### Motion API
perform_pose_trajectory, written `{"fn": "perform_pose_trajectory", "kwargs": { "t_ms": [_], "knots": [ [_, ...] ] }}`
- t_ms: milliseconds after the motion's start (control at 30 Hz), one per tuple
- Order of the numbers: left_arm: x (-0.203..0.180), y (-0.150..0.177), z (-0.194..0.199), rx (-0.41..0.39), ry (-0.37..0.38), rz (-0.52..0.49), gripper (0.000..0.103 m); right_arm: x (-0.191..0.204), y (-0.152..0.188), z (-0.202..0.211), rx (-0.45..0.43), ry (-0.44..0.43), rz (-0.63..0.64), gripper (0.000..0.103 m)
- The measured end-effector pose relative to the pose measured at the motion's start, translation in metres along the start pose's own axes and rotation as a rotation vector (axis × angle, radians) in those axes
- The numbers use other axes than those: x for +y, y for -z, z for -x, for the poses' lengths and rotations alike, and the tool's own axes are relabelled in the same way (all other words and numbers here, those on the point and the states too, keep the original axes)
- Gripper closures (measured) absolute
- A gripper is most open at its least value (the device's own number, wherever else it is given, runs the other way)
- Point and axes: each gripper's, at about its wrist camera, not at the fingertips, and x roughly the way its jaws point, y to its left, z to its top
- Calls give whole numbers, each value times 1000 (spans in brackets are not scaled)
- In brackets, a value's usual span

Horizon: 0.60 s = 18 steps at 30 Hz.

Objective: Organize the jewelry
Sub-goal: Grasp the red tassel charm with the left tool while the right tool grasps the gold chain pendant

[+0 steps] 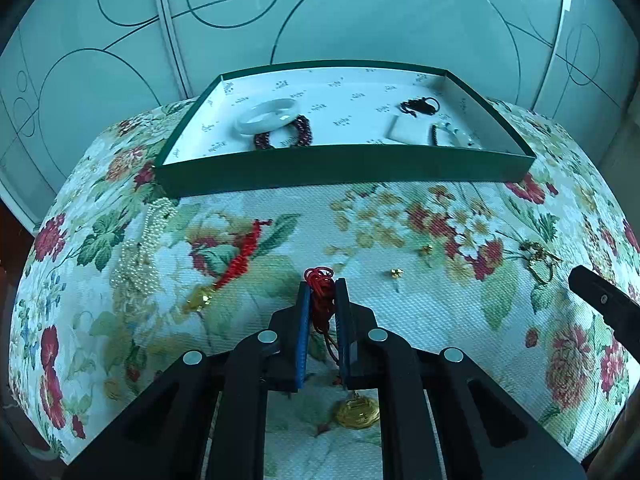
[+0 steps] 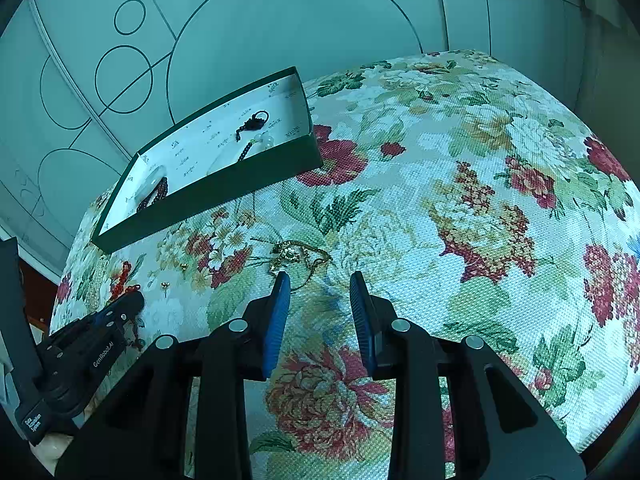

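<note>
Left tongs (image 1: 322, 282) pinch the red cord (image 1: 320, 292), pendant (image 1: 357, 411) dangling, probably bound for the box (image 1: 344, 168) at the table's far edge; right tongs (image 2: 320, 280) wait half-open, empty.

Bangle (image 1: 267, 115) in tray (image 1: 344, 168), behind earrings (image 1: 396, 273).

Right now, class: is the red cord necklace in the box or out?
Out: the red cord necklace is pinched in the left hand-held gripper, short of the green box.
</note>
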Motion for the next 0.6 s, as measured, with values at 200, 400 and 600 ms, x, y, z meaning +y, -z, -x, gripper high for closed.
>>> {"fn": "perform_pose_trajectory", "kwargs": {
  "t_ms": [200,400,600],
  "knots": [
    [14,-6,-4,-1,-8,31,91,14,-4,-9,12,5,48,72],
    [18,-7,-4,-14,-11,26,91,30,-12,-23,9,49,117,67],
    [21,-6,-8,-9,-4,30,91,38,-12,-31,0,98,170,64]
  ]
}}
